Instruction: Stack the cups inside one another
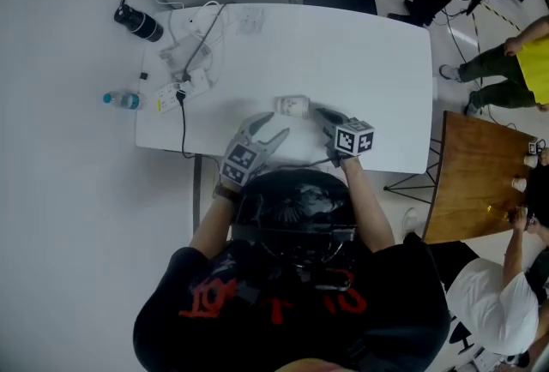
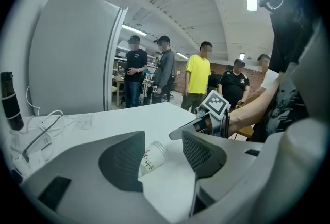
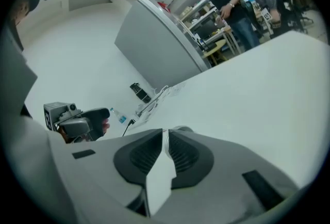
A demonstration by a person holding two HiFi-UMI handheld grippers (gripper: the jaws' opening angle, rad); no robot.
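Note:
A white paper cup (image 1: pixel 292 105) with red print lies on its side on the white table (image 1: pixel 377 62), near the front edge. In the left gripper view this cup (image 2: pixel 151 158) rests on the table between the left gripper's jaws, which stand wide apart and clear of it. My left gripper (image 1: pixel 276 137) is open, just in front of the cup. My right gripper (image 1: pixel 319 113) reaches the cup's right, open end. In the right gripper view its jaws (image 3: pixel 165 140) are nearly together, with a thin pale strip of the cup's wall between the pads and the rim (image 3: pixel 178 129) showing past them.
A power strip with cables (image 1: pixel 183 87) and a sheet of paper (image 1: pixel 250 20) lie at the table's left and far side. A black flask (image 1: pixel 137 21) and a water bottle (image 1: pixel 123 100) are off its left edge. A wooden table (image 1: pixel 476 177) and several people stand to the right.

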